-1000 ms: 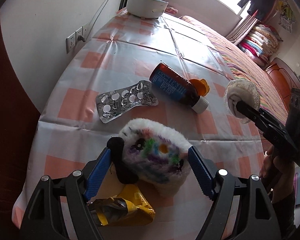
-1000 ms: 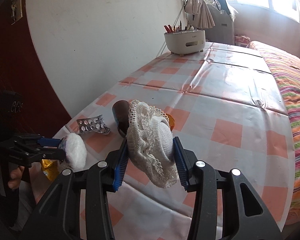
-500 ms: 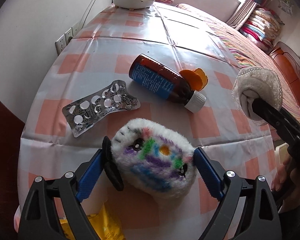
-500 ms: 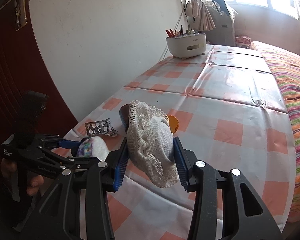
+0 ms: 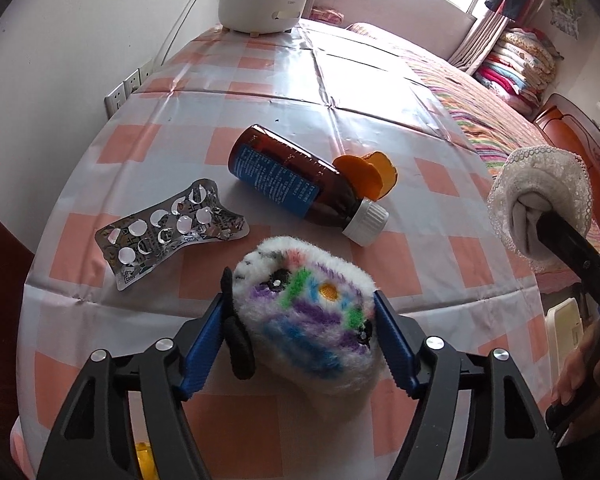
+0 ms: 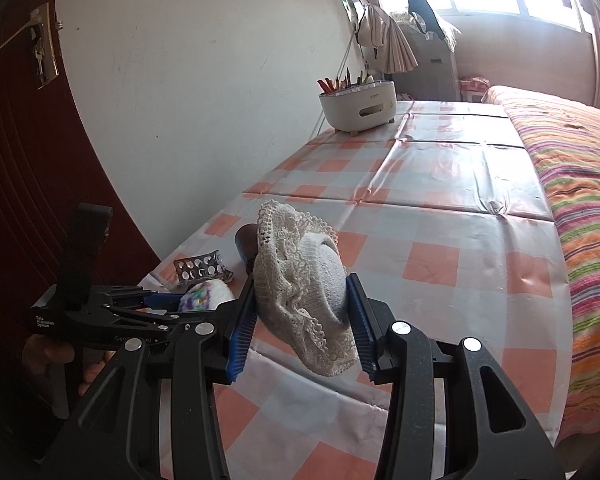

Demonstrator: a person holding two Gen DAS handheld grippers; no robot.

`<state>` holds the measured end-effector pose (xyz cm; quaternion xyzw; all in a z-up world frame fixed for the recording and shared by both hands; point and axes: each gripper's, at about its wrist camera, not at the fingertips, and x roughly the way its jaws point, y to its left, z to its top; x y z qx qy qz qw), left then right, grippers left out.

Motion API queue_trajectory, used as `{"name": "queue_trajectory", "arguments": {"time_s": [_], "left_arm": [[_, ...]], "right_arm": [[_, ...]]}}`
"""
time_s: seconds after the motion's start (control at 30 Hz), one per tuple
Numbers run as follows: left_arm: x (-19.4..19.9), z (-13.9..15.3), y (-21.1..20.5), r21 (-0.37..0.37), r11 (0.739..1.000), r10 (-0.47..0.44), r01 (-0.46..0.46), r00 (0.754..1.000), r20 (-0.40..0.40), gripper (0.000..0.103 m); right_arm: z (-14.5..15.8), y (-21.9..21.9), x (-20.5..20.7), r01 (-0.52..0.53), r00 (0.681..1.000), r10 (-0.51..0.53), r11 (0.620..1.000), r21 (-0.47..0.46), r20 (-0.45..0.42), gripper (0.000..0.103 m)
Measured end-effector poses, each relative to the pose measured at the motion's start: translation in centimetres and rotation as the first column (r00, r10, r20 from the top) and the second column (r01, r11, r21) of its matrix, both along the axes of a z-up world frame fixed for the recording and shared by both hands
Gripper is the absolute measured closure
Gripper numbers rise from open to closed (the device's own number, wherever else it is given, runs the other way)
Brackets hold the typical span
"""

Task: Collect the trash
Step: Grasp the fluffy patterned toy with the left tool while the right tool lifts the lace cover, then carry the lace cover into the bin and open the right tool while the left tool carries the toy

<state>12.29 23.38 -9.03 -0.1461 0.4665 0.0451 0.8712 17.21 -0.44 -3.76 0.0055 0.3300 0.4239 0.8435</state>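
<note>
My left gripper is shut on a fluffy white plush toy with coloured markings, held above the table's near edge. My right gripper is shut on a white lace-trimmed sock, also seen in the left wrist view. On the checked tablecloth lie a used silver blister pack, a brown medicine bottle on its side and an orange cap. A yellow wrapper peeks out below the left gripper. The left gripper also shows in the right wrist view.
A white pen holder stands at the table's far end by the wall. A bed with a striped blanket runs along the table's right side. Wall sockets sit to the left. A dark red door is at the left.
My left gripper has lifted the plush toy and moved it forward, so the yellow wrapper has dropped almost out of view. The right gripper has risen slightly with the sock.
</note>
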Motion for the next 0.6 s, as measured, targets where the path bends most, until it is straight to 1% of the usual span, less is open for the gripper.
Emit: {"name": "queue_trajectory", "arguments": {"time_s": [0.1,0.2,0.4,0.6], "left_arm": [[0.0,0.3,-0.7,0.001,1.0,-0.004,0.004,1.0,0.023,0.044],[-0.1,0.7,-1.6,0.0,1.0,-0.02,0.02,0.999,0.046,0.048],[0.0,0.8,-3.8,0.016,0.998,-0.064,0.063,0.996,0.057,0.048],[0.2,1.0,-5.8,0.014,0.995,-0.095,0.094,0.993,0.067,0.048]], "right_arm": [[0.3,-0.9,-0.1,0.015,1.0,-0.015,1.0,0.009,0.004,0.061],[0.5,-1.8,-0.2,0.03,1.0,-0.03,0.999,0.018,0.008,0.061],[0.6,-3.9,-0.6,0.06,0.998,-0.06,0.998,0.028,0.014,0.061],[0.4,-6.2,-0.9,0.096,0.995,-0.096,0.995,0.025,0.018,0.061]]}}
